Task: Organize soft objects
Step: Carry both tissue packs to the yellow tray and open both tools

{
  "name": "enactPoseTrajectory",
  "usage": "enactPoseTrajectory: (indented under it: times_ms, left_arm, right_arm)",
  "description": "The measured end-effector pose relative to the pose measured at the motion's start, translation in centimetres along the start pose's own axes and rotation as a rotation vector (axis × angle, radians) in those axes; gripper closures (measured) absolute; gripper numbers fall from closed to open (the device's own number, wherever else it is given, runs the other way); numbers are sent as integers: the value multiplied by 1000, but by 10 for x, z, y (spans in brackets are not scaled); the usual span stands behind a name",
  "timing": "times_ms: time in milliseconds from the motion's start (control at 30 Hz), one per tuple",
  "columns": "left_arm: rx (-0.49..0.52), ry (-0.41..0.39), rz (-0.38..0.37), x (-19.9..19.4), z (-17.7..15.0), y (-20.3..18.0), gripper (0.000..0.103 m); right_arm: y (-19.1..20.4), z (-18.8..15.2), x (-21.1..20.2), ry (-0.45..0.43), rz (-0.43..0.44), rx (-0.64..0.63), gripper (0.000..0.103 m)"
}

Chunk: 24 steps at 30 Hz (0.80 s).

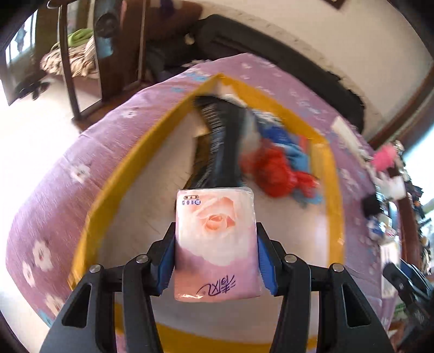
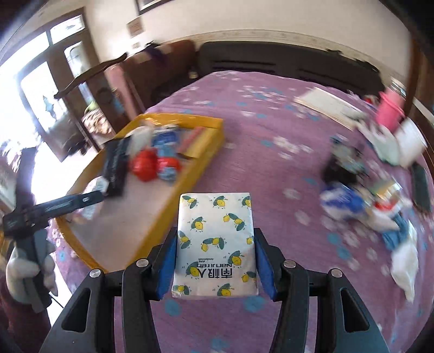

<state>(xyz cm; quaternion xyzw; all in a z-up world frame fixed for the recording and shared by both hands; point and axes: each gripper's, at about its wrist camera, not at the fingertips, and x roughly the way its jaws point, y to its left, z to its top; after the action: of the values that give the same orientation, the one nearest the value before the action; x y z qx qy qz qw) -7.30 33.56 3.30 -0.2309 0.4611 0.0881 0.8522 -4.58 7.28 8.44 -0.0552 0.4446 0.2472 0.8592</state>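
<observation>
We hold a pink tissue pack (image 1: 215,244) printed with a rose in our left gripper (image 1: 215,254); its blue pads (image 1: 167,260) press on both long sides, so the jaws stand part way closed on the pack. The pack hangs over the yellow box (image 1: 130,160), above its pale floor and near the close end. Farther in, the box holds a black striped item (image 1: 217,146), a red bundle (image 1: 274,171) and blue cloth (image 1: 298,154), all blurred. The box lies on a purple bedspread (image 1: 54,190) with white flowers.

Our right gripper (image 2: 215,252) clamps a white tissue pack (image 2: 215,244) with lemon prints in the same way, pads (image 2: 264,263) tight on its sides. This pack is above the bedspread (image 2: 271,163), just to the right of the box (image 2: 152,225) and outside it. In the right wrist view the left gripper (image 2: 89,199) shows as a dark bar reaching over the box's left edge, held by a hand in a pale glove (image 2: 27,268).

To the right on the bed lies a loose heap (image 2: 352,201) of blue, white and black soft things, too smeared to name singly. Beyond it are a white sheet (image 2: 325,106) and something pink (image 2: 390,108). A dark headboard (image 2: 284,62) runs along the far edge of the bed, with a cream wall (image 2: 271,19) behind it and a bright doorway (image 2: 40,89) at the left.
</observation>
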Motion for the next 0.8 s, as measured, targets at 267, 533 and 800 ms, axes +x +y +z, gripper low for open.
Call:
enactPoseTrajectory:
  times_ms: [267,533,800]
  left_arm:
    - [-33,12,-42,14,20,6,36]
    - [-73,-115,-147,-46,-18,16,27]
    - [-88,-189,-86,-81,-22,41,26]
  right_arm:
    - [65,26,48,55,61,-112,46]
    - [104,49,107,122,16,-212,46]
    - [118,57,130,172,-11,-234,38]
